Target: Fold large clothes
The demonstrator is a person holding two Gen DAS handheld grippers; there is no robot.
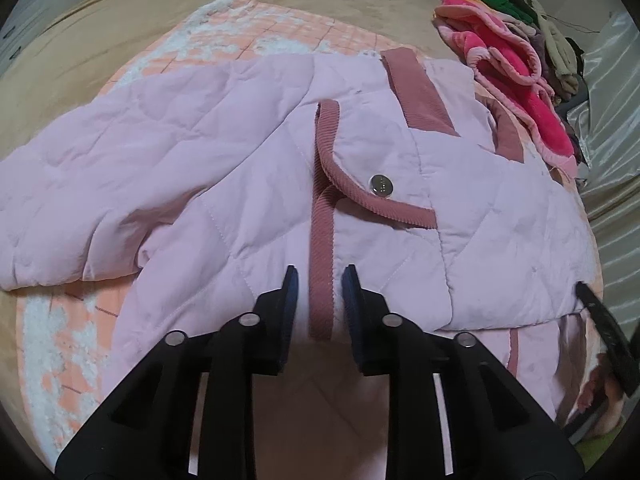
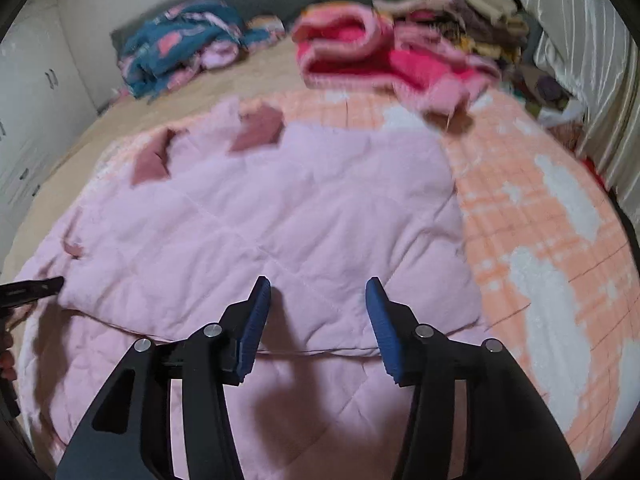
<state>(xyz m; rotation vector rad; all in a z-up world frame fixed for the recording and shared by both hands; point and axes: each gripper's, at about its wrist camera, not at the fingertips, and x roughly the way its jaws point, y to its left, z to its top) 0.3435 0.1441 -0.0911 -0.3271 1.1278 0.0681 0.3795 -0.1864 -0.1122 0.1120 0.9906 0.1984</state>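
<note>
A pale pink quilted jacket [image 1: 224, 176] with dusty-rose corduroy trim [image 1: 322, 264] and a metal snap button [image 1: 381, 185] lies partly folded on the bed. It also shows in the right wrist view [image 2: 280, 216], blurred. My left gripper [image 1: 320, 280] is open, its fingers on either side of the trim strip, just above the jacket. My right gripper [image 2: 318, 292] is open and empty over a folded edge of the jacket. The other gripper's tip shows at the right edge of the left wrist view [image 1: 600, 320] and at the left edge of the right wrist view [image 2: 36, 288].
The jacket rests on an orange and white checked blanket [image 2: 540, 208] over a tan bed sheet [image 1: 100, 36]. A bright pink fleece garment [image 1: 516, 80] and a pile of folded clothes [image 2: 452, 12] lie beyond it. A blue patterned garment [image 2: 180, 44] lies far left. Curtains [image 2: 592, 60] hang at right.
</note>
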